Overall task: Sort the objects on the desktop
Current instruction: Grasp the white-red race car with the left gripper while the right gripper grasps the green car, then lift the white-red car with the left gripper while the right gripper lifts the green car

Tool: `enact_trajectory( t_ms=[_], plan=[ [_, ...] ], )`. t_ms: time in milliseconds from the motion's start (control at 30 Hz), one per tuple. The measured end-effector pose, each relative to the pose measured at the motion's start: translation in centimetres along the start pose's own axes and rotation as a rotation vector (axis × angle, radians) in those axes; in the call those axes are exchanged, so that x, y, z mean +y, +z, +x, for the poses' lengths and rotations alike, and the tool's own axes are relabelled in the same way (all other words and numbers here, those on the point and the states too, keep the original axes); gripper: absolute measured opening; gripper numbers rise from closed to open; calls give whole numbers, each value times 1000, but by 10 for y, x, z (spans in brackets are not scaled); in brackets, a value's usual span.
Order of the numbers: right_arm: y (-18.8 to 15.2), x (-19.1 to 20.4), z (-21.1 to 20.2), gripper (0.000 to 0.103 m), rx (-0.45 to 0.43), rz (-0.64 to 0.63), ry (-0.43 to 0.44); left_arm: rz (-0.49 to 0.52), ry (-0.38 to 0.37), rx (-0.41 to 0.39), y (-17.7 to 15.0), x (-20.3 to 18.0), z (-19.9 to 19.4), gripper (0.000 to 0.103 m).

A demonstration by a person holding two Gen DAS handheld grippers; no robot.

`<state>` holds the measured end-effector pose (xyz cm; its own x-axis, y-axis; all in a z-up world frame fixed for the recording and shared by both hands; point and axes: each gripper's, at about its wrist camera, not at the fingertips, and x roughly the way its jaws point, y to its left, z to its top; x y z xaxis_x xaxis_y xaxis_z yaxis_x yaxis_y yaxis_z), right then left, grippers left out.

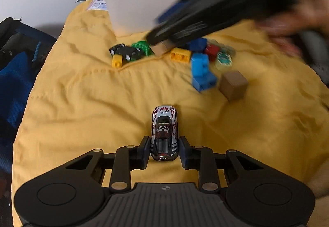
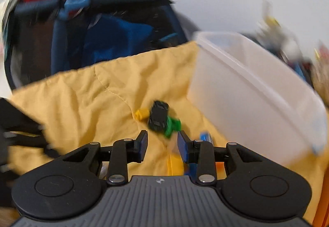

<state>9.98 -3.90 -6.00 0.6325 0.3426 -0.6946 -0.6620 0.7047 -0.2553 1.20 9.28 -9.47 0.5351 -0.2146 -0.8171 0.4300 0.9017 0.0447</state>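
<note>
Jaws of our left gripper point(image 1: 164, 150) clamp the rear of the white-and-red toy car point(image 1: 165, 132) on the yellow cloth point(image 1: 82, 93). Our right gripper point(image 2: 162, 145) seems to pinch a tan wooden block point(image 1: 161, 48) beside the white bin point(image 1: 139, 1), though blur leaves us unsure. With only the tail gripped, the car could pivot free.

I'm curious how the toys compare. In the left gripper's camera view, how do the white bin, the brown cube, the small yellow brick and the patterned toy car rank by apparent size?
Largest to smallest, as they look:
1. white bin
2. patterned toy car, though it sits nearest the camera, which inflates it
3. brown cube
4. small yellow brick
</note>
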Motion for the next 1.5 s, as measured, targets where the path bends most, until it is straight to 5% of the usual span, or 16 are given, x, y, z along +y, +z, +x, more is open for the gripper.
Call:
enact_trajectory(
  t_ms=[200, 367, 467, 533, 733, 900, 1100, 1300, 1400, 1500],
  plan=[
    [0, 31, 47, 36, 34, -219, -17, -53, 10, -14, -11, 4, -6, 33],
    [3, 24, 68, 35, 80, -151, -81, -56, 23, -17, -12, 1, -5, 33],
    [7, 16, 61, 15, 74, -121, -57, -51, 18, -18, -11, 0, -5, 33],
    [7, 9, 48, 15, 68, -93, -47, -34, 20, -17, -9, -2, -5, 33],
    [-21, -28, -34, 15, 37, 185, 61, 4, 29, -33, -3, -5, 2, 39],
    [-79, -54, -89, 15, 125, 540, 198, -14, -18, -36, 2, -8, 3, 33],
    [-142, -63, -87, 16, 226, 885, 373, 14, -86, -6, 6, -33, 6, 33],
    [-171, -71, -88, 23, 230, 1000, 307, 16, -64, 6, 6, -38, 5, 37],
    [-163, -66, -91, 30, 244, 879, 154, 39, -25, -3, 4, -42, 1, 43],
    [-151, -62, -98, 33, 248, 758, 103, 57, -7, -4, 1, -45, -3, 43]
  ],
)
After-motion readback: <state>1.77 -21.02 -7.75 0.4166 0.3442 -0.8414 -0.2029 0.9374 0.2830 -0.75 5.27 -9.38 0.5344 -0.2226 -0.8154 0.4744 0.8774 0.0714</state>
